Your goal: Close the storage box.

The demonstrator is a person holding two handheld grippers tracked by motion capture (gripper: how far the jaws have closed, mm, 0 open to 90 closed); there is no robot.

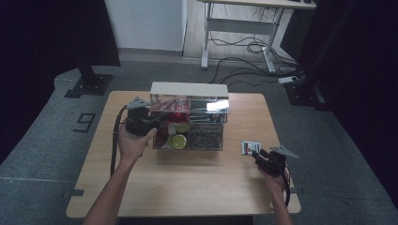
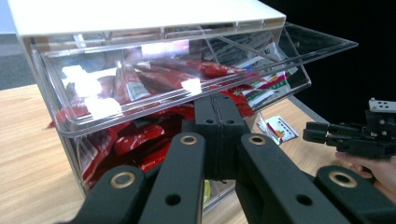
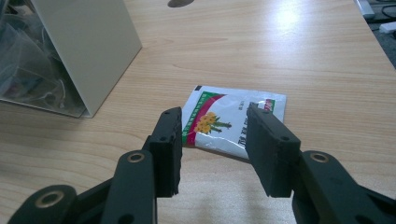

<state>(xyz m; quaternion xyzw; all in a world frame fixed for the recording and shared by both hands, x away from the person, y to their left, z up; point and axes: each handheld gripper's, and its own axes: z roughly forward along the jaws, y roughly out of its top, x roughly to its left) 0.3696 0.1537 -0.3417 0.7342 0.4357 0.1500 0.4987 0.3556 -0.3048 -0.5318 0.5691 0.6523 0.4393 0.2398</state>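
A clear plastic organiser with a white top (image 1: 187, 88) (image 2: 140, 14) stands at the table's far middle. Its upper tilt-out bin (image 2: 187, 79) leans open and holds red packets (image 2: 140, 135) (image 1: 171, 115). My left gripper (image 1: 157, 119) (image 2: 219, 105) is shut, its tips against the lower edge of that bin; I cannot tell whether they pinch it. A white sachet (image 3: 233, 121) (image 1: 248, 146) (image 2: 280, 128) with a green, red and yellow print lies flat on the table at the right. My right gripper (image 3: 212, 140) (image 1: 256, 153) (image 2: 310, 133) hovers open just before it, its jaws straddling the sachet's near edge without touching.
The organiser's lower bins hold yellow-lidded items (image 1: 178, 140) and a tangle of small clear bags (image 1: 205, 136). The wooden table (image 1: 187, 187) has bare room in front. On the floor behind are a desk frame (image 1: 244, 28), cables (image 1: 253, 47) and a black stand base (image 1: 89, 84).
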